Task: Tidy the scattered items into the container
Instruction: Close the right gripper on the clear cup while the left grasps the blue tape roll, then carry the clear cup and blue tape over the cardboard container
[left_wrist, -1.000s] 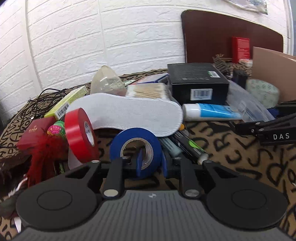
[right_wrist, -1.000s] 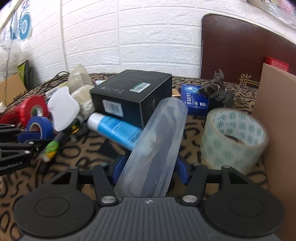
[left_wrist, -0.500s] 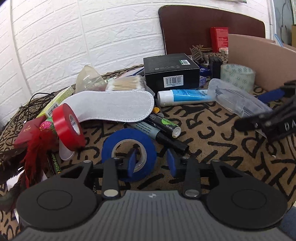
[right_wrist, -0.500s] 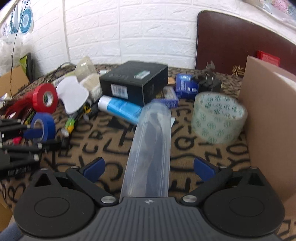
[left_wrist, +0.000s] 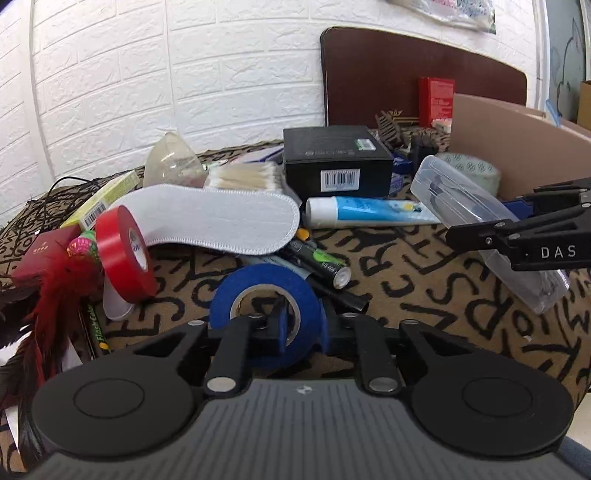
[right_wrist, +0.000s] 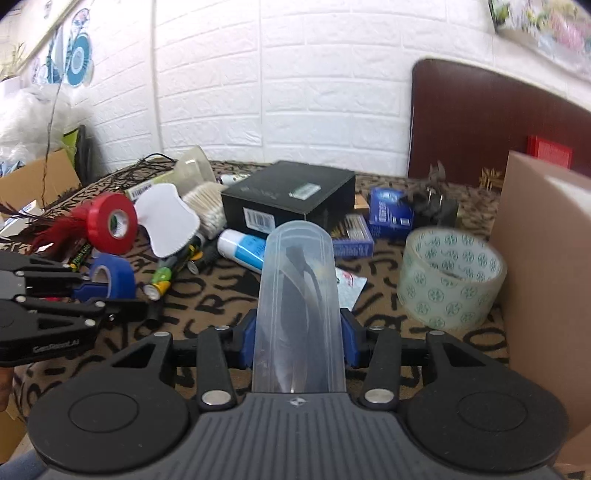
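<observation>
On the cloth (left_wrist: 424, 295), our left gripper (left_wrist: 301, 328), parted half a second ago, now pinches the blue tape (left_wrist: 266, 291); our right gripper (right_wrist: 297, 339), then wide, is closing onto the clear case (right_wrist: 297, 295).

I see white brick wall (left_wrist: 207, 74) behind the desk, dark brown board (left_wrist: 406, 81) leaning on it at the back edge, leopard-letter cloth (left_wrist: 424, 295) covering the desk, blue wall decal (right_wrist: 75, 59) off the left edge, plastic bags (right_wrist: 22, 118) below it

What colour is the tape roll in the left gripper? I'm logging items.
Blue tape roll; clearest in the left wrist view.
</observation>
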